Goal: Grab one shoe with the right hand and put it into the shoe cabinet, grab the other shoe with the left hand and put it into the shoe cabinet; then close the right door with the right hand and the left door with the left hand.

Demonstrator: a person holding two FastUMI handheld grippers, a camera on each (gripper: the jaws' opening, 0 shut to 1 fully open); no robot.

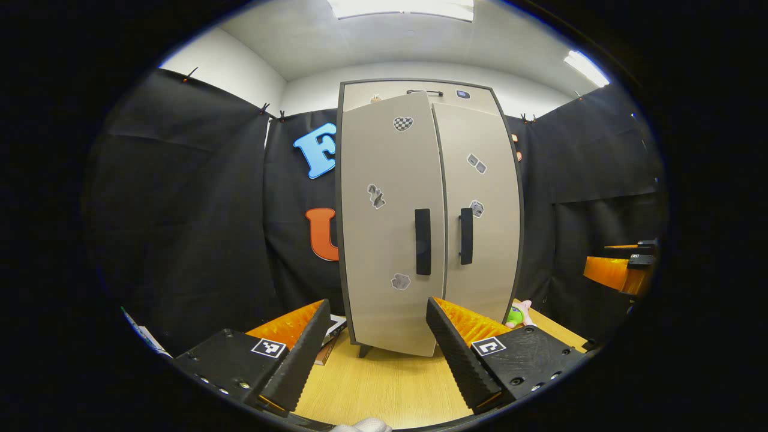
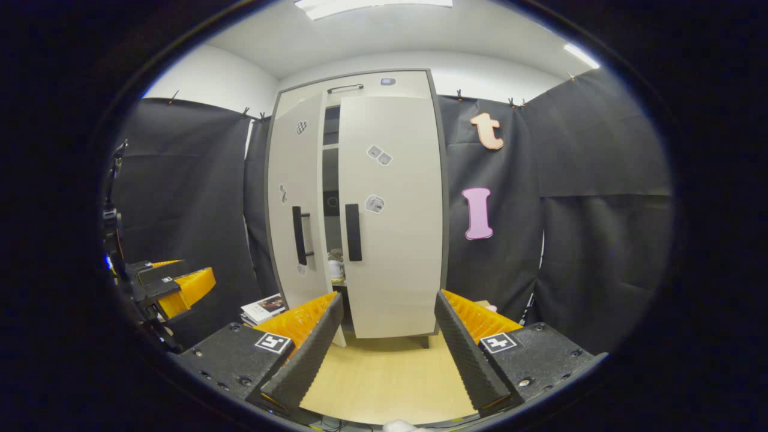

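The beige shoe cabinet [image 1: 420,90] stands on a wooden table [image 1: 390,384], straight ahead in both views. Its right door [image 2: 393,210] lies flat against the frame. Its left door [image 2: 294,198] stands ajar, and a dark gap runs between the two. A light shoe [image 2: 336,267] shows through that gap on a shelf inside. In the left gripper view the left door [image 1: 384,240] sticks out in front of the right door [image 1: 486,222]. My left gripper [image 1: 378,354] is open and empty, a short way before the left door. My right gripper [image 2: 387,354] is open and empty, facing the right door.
Black door handles [image 1: 423,241] sit side by side at mid height. Books [image 2: 264,309] lie on the table left of the cabinet. A small green and pink toy [image 1: 519,313] sits at its right foot. Black cloth walls close in on both sides.
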